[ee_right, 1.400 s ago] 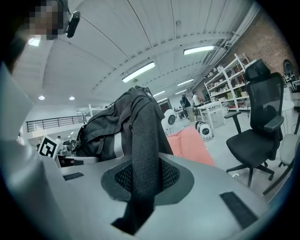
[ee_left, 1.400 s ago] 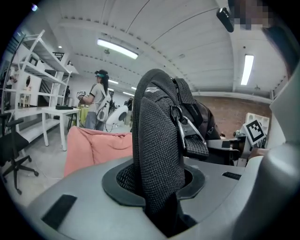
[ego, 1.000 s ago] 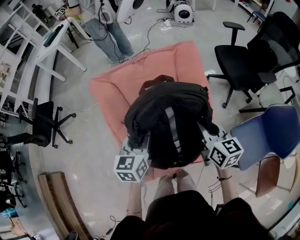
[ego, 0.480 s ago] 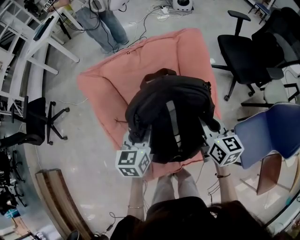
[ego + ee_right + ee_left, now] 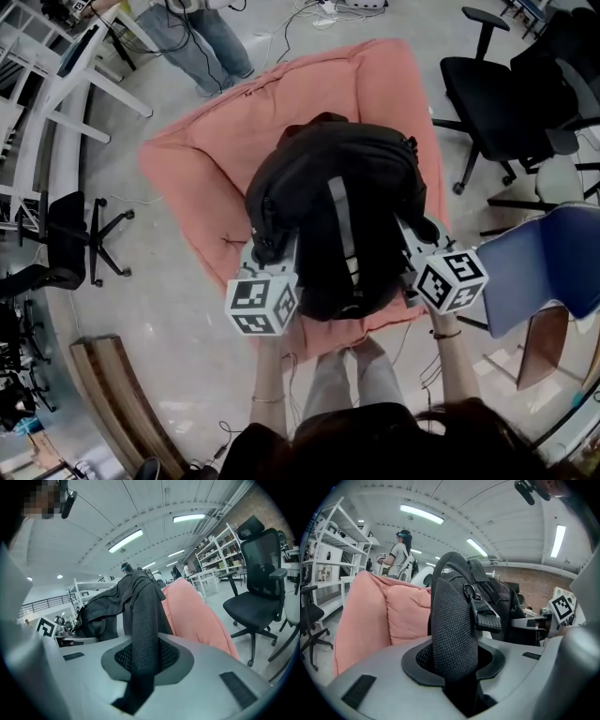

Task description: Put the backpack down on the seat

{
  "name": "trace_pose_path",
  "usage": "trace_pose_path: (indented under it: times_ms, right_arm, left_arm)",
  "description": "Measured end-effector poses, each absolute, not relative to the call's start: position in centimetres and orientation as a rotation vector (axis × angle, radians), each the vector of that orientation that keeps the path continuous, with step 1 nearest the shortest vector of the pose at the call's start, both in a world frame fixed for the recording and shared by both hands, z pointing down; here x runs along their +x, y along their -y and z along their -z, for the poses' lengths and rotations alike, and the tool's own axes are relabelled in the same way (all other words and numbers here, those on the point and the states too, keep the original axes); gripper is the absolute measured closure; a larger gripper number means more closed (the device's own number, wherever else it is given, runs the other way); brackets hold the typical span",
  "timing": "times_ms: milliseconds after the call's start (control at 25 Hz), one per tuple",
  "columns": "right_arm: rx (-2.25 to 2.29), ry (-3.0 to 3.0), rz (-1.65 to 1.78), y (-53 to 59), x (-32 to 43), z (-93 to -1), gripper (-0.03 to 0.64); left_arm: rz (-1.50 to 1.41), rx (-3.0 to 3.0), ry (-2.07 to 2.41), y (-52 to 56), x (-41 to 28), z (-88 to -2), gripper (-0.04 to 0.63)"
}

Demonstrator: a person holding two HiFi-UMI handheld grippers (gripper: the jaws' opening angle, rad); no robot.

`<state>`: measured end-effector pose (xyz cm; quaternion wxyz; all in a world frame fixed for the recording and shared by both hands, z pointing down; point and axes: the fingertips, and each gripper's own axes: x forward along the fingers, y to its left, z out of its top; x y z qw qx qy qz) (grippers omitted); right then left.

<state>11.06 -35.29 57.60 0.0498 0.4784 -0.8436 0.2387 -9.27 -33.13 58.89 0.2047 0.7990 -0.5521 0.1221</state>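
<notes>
A black backpack [image 5: 337, 211] with a grey stripe hangs over the pink cushioned seat [image 5: 202, 173], held up from both sides. My left gripper [image 5: 271, 257] is shut on a black mesh shoulder strap [image 5: 452, 634] at the pack's left side. My right gripper [image 5: 416, 246] is shut on the other mesh strap [image 5: 142, 634] at its right side. In the left gripper view the seat's pink backrest [image 5: 370, 616] stands behind the strap. The right gripper view has the pink seat [image 5: 192, 611] beyond the pack's body [image 5: 101, 609]. Whether the pack's bottom touches the cushion is hidden.
Black office chairs [image 5: 511, 98] stand at the right, a blue chair [image 5: 548, 267] near my right hand. A person [image 5: 202, 42] stands past the seat beside white desks [image 5: 66, 75]. Another black chair [image 5: 70, 239] is at the left, a wooden bench [image 5: 112, 398] bottom left.
Both grippers have carried the backpack forward, so it now hangs further over the pink seat. The grips on the straps are unchanged.
</notes>
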Motion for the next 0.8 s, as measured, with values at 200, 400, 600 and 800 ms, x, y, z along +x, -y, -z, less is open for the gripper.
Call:
trace_pose_path:
  times_ms: [200,400,600,800]
  right_arm:
    - [1.464,2.574,-0.716,37.2,10.5,-58.4,0.568]
    - [1.471,2.58,-0.702,38.9,10.1,-58.9,0.568]
    - [1.468,2.579,-0.704,40.2,10.1,-59.6,0.568]
    - [1.457,2.575,-0.711,41.5,9.7,-60.1,0.568]
  left_arm:
    - [-0.346,2.236,1.541,35.0,-9.8,-59.6,0.468]
    - [-0.346,2.25,1.542,36.7,-10.1,-60.1,0.468]
    - [-0.351,2.249,1.546,38.0,-10.2,-60.7,0.465]
    - [-0.356,2.244,1.545,39.2,-10.6,-61.3,0.459]
